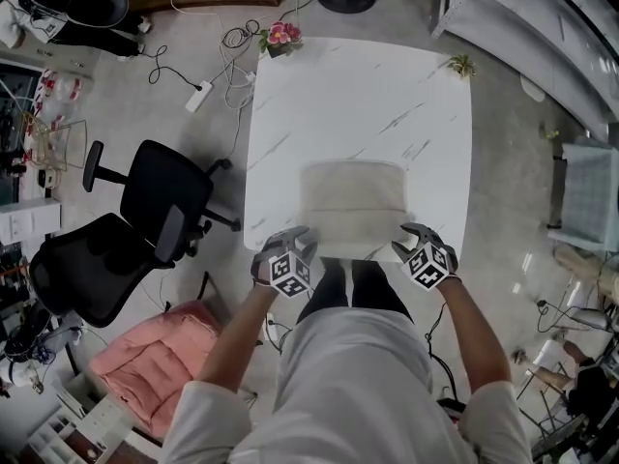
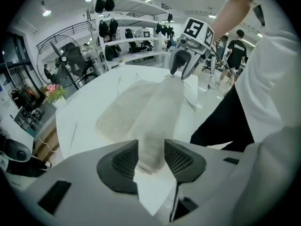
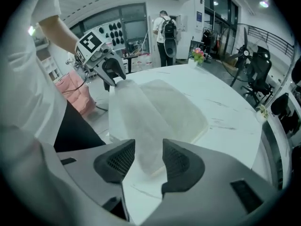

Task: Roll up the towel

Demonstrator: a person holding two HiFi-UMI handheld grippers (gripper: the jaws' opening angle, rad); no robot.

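A beige towel (image 1: 353,206) lies on the white marble table (image 1: 368,104), with its near part folded over into a thicker band along the table's front edge. My left gripper (image 1: 295,240) hangs just above the band's left end, and in the left gripper view (image 2: 149,157) the jaws stand apart with the towel (image 2: 141,112) lying below the gap, not pinched. My right gripper (image 1: 411,235) hangs over the band's right end. Its pads (image 3: 148,159) are likewise apart over the towel (image 3: 160,107). Each gripper view shows the other gripper with spread fingers.
A pot of pink flowers (image 1: 280,37) stands at the table's far left corner and a small plant (image 1: 461,65) at the far right. Black office chairs (image 1: 164,201) and a pink cushion (image 1: 160,356) sit to the left. Cables lie on the floor.
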